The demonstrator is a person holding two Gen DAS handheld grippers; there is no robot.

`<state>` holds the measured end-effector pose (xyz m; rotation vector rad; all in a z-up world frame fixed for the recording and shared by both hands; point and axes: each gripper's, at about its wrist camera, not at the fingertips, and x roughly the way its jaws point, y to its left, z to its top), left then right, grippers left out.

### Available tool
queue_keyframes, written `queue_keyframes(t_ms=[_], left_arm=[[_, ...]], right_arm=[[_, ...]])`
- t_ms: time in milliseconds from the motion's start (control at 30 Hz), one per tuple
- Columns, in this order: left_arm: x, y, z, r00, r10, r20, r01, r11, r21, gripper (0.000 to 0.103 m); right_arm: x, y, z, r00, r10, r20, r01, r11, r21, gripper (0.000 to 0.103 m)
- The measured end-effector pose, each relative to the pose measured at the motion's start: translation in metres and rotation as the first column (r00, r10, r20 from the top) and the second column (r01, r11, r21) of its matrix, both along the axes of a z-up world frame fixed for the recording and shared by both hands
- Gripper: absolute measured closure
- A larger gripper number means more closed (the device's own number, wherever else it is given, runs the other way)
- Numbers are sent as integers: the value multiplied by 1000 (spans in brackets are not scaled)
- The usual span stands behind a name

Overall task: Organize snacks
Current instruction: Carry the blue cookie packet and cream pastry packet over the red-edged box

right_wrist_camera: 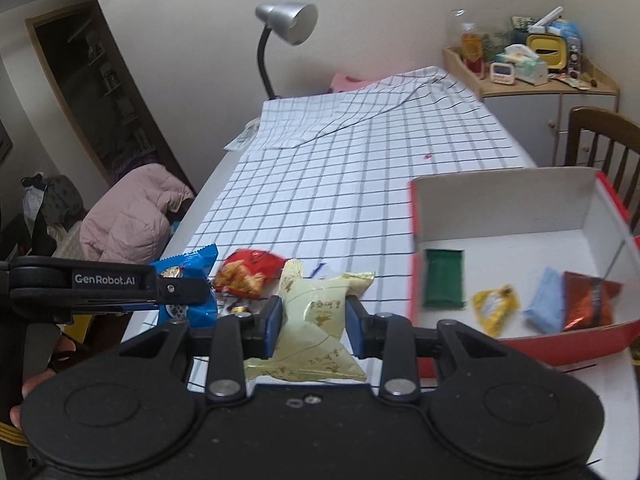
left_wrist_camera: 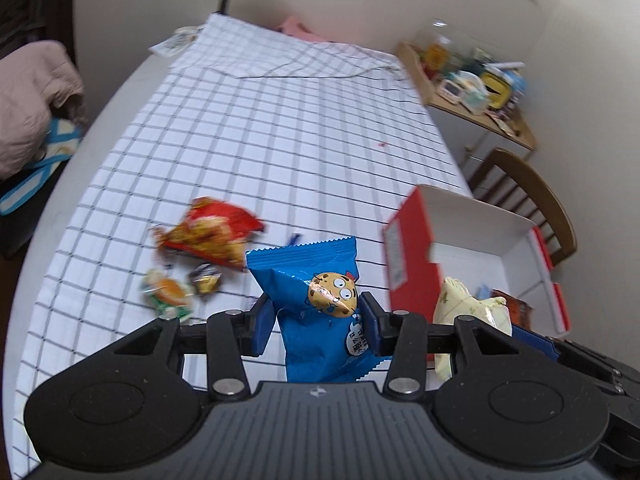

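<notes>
Left wrist: blue cookie packet clamped in left hand-held gripper.

A checked-cloth table carries a red box and a red snack bag.

Blue cookie packet and pale-yellow packet, both pinched upright

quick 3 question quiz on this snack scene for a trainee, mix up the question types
1. True or false: the left claw grips a blue cookie packet.
2. Multiple choice: the right claw holds a) a green packet b) a pale yellow packet c) nothing.
3. How many snacks lie in the red and white box?

Key: 1 true. 2 b. 3 four: green, yellow, light blue, dark red.
</notes>
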<state>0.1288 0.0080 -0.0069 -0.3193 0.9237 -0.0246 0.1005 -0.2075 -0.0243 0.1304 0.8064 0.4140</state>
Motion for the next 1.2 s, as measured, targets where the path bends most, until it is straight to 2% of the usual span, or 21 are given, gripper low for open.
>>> queue_keyframes(t_ms=[300,533,800,1000,1200], left_arm=[[19,-76,11,996,-88,16,88,996,26,59],[43,-123,6,993,-118,3,118,992,45,59],[77,-165,-17,988,-145,-42,148,986,75,59],[104,-184,-35,984,-161,-71,166,983,76,59],[131,-199,-56,982,-156,-107,168,980,111,59]], right_arm=[[13,-67,8,998,-55,23,55,998,-4,71],[28,-114,8,995,-88,36,89,996,-9,72],[51,-151,-6,994,-110,20,111,993,-41,72],[74,-166,-25,994,-112,-11,111,991,-76,72],[100,-169,-45,995,-86,-43,81,990,-118,72]])
